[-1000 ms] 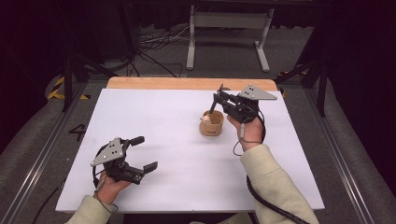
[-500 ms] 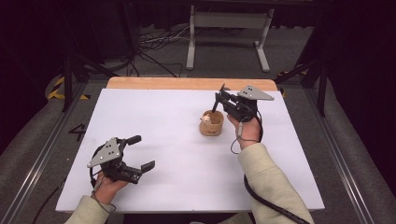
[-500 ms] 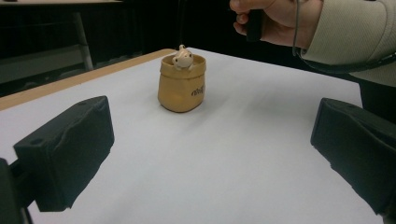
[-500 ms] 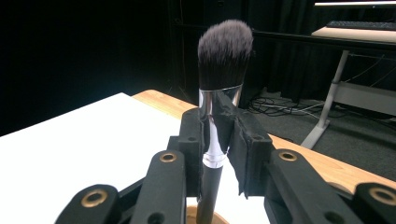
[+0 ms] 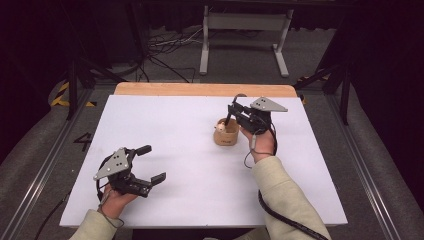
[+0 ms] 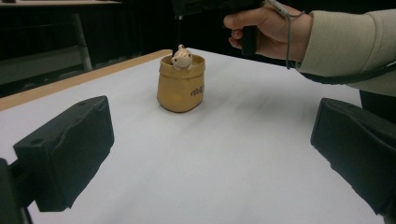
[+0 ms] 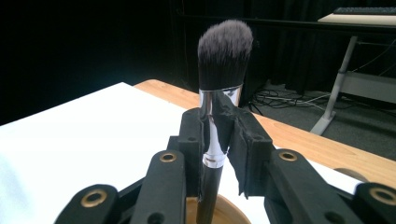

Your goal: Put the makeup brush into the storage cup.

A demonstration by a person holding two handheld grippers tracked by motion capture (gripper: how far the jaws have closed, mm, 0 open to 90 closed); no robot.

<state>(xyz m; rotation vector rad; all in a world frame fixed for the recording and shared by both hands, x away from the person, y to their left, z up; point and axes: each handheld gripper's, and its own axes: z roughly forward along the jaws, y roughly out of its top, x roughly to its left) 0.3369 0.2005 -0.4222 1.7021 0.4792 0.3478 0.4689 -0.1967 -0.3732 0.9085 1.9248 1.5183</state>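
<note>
- A white table (image 5: 190, 150) is seen from the high view, with a strip of bare wood (image 5: 200, 89) along its far edge.
- A small tan pot (image 5: 226, 134) stands upright on the table, right of centre; in the left gripper view a pale figure (image 6: 180, 57) is seen poking out of its mouth.
- The right gripper (image 5: 234, 111) is held just above and behind the pot by the person's right hand (image 5: 260, 142), the grey plate (image 5: 268, 104) on top.
- Its jaws are closed on a brush (image 7: 219, 84) — in the right gripper view the silver ferrule is clamped between the black pads (image 7: 245, 140), the dark bristle head pointing up and the black handle running down toward the pot's rim.
- Whether the handle's end is inside the pot or merely over it cannot be told.
- The left gripper (image 5: 149, 164) is held low over the near left part of the table by the left hand (image 5: 117, 197), well apart from the pot.
- Its jaws are spread wide with nothing between them — in the left gripper view the pot is framed far off between the two pads (image 6: 70, 149).
- A black cable (image 5: 287, 220) is trailed from the right gripper along the cream sleeve (image 5: 285, 195).
</note>
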